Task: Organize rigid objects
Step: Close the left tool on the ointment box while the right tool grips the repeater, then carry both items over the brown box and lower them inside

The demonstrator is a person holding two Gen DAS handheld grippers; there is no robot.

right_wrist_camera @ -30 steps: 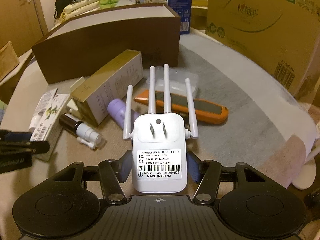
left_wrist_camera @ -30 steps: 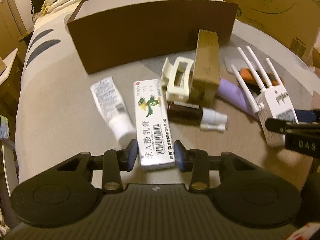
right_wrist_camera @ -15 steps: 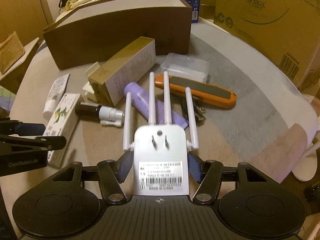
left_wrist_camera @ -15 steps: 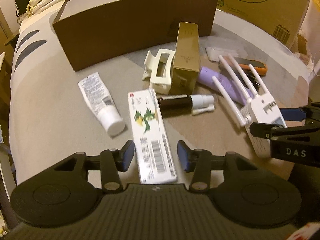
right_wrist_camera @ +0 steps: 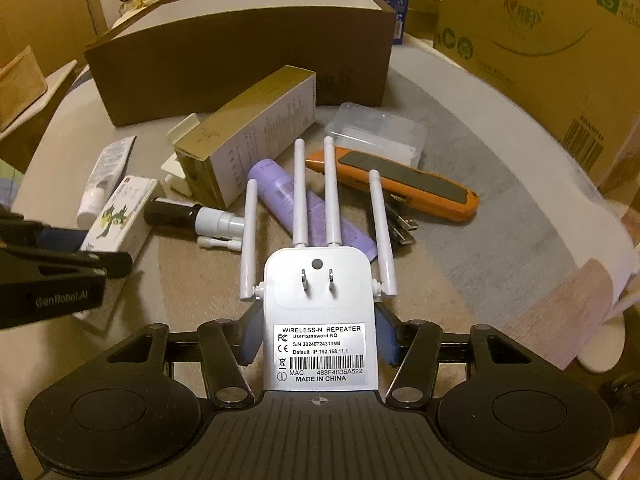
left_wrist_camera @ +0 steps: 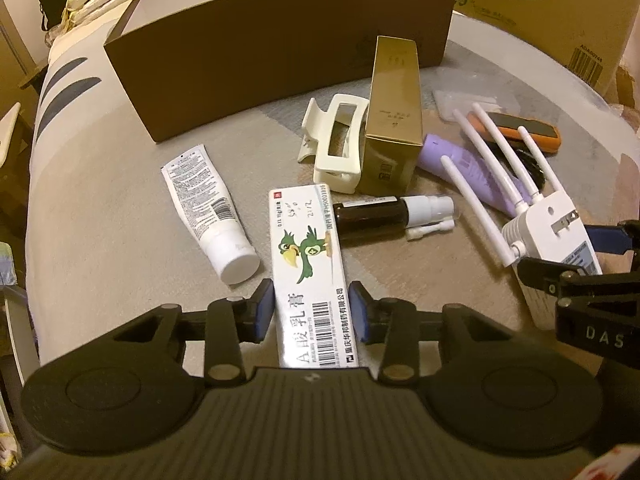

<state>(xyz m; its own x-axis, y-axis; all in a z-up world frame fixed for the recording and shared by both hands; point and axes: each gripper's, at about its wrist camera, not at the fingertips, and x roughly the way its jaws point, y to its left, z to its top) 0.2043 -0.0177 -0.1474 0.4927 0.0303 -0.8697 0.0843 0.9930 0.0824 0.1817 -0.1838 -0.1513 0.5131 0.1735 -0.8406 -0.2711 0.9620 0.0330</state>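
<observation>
Two tools work side by side over a grey-covered counter (right_wrist_camera: 500, 216). The left tool (left_wrist_camera: 311, 310) is closing on a white ointment carton (left_wrist_camera: 309, 276), its blue pads just at the carton's long edges; the carton shows a green bird, a barcode and large Chinese print with the letter "A". The right tool (right_wrist_camera: 320, 330) is closing too, pads against a white repeater (right_wrist_camera: 320, 312) with four antennas, labelled "WIRELESS-N REPEATER", "MADE IN CHINA". Farther back lie a white tube (left_wrist_camera: 208, 210), dark spray bottle (left_wrist_camera: 372, 216), cream hair claw (left_wrist_camera: 336, 144), gold carton (left_wrist_camera: 396, 120), purple tube (right_wrist_camera: 280, 188), orange utility knife (right_wrist_camera: 420, 188) and a brown open box (left_wrist_camera: 280, 44).
</observation>
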